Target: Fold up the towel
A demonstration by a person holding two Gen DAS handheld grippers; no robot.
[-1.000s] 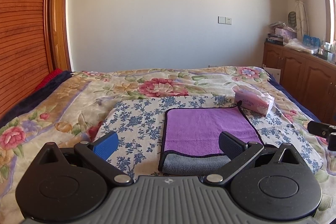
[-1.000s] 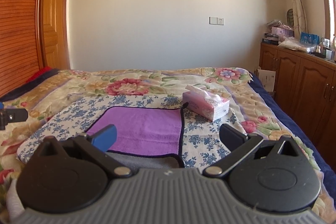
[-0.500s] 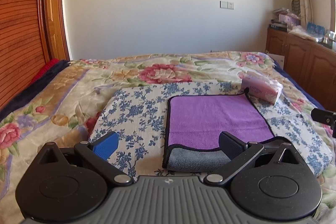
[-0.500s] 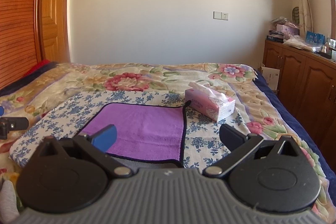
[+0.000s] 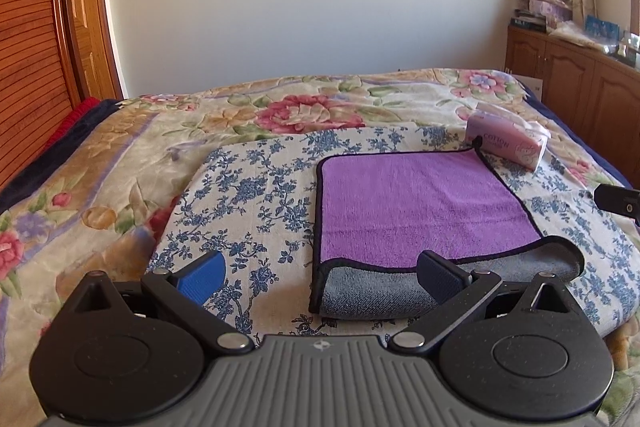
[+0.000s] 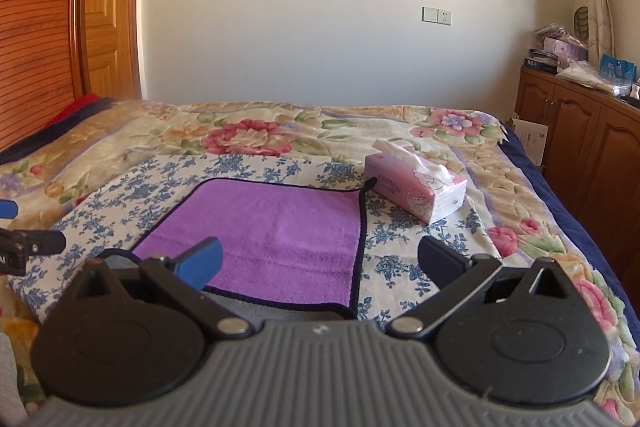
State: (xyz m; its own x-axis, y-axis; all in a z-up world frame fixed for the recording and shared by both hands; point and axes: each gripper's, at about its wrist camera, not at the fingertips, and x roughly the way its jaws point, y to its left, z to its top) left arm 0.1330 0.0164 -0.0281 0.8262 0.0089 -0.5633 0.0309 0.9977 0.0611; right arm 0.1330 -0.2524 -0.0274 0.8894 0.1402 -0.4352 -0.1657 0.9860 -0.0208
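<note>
Left gripper (image 5: 320, 277) jaws spread wide, nothing between them, hovering over the near edge of the blue-floral cloth (image 5: 256, 195); its dark right finger sits in front of the towel's near grey part. Right gripper (image 6: 320, 263) also wide apart, holding nothing, above the towel's near right corner. Towel (image 5: 416, 207) lies flat on the floral cloth, purple side up with black trim, near edge showing a grey layer (image 5: 372, 291) sticking out toward the cameras; near right corner curls up a bit. Small black loop at its far right corner, touching or just beside the pink tissue pack (image 6: 416, 189), can't tell which. Floral bedspread (image 5: 120, 163) under everything. Further back: wooden door (image 6: 108, 11) left, wooden cabinet (image 6: 580, 131) right with clutter on top, plain wall with a switch plate (image 6: 436, 15).
</note>
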